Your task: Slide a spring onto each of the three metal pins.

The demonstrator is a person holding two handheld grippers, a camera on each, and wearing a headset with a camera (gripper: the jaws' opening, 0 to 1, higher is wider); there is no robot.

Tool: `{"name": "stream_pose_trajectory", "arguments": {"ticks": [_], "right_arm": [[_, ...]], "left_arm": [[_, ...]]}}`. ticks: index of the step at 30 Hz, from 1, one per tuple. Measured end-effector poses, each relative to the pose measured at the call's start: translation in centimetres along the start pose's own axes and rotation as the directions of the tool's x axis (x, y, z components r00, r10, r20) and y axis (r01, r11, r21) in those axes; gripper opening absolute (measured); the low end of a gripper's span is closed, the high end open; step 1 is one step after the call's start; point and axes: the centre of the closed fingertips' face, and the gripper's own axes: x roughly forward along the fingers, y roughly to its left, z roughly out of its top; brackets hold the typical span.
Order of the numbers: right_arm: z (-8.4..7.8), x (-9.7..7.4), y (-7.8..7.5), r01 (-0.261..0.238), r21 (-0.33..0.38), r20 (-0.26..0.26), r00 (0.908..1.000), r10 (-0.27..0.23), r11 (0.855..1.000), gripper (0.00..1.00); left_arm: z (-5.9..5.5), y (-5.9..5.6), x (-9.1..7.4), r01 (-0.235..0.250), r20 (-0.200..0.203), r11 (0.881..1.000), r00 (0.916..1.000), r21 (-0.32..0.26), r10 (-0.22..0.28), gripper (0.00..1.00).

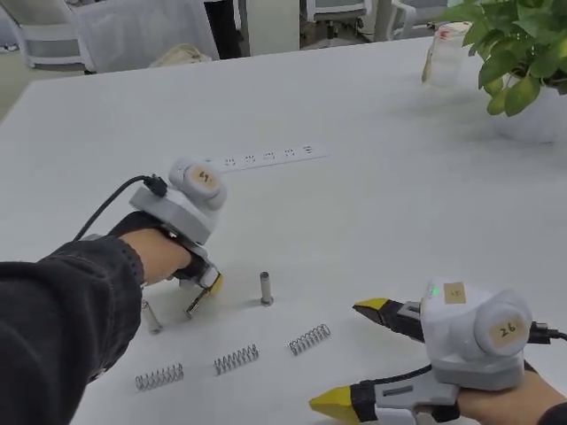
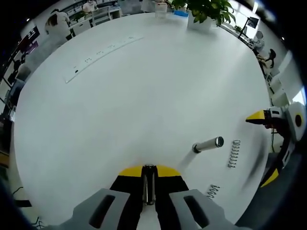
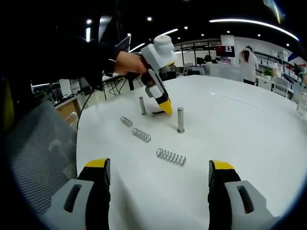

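My left gripper is shut on a short metal pin and holds it tilted, low over the white table. In the left gripper view the pin lies between the shut yellow-tipped jaws of that gripper. A second pin stands upright just to its right, and a third pin stands at its left. Three springs lie in a row nearer me. My right gripper is open beside the rightmost spring, which lies a little ahead of its fingers.
A white power strip lies further back on the table. A potted plant and a clear jar stand at the far right corner. Chairs stand beyond the far edge.
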Motion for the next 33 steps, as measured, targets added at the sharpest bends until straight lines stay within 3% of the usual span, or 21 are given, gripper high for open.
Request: {"name": "stream_pose_trajectory", "arguments": {"ticks": [33], "right_arm": [[1.0, 0.1, 0.6, -0.014, -0.038, 0.005, 0.9999, 0.014, 0.999, 0.83]], "left_arm": [[0.2, -0.2, -2.9, -0.012, 0.058, 0.999, 0.9983, 0.037, 0.01, 0.0]]}}
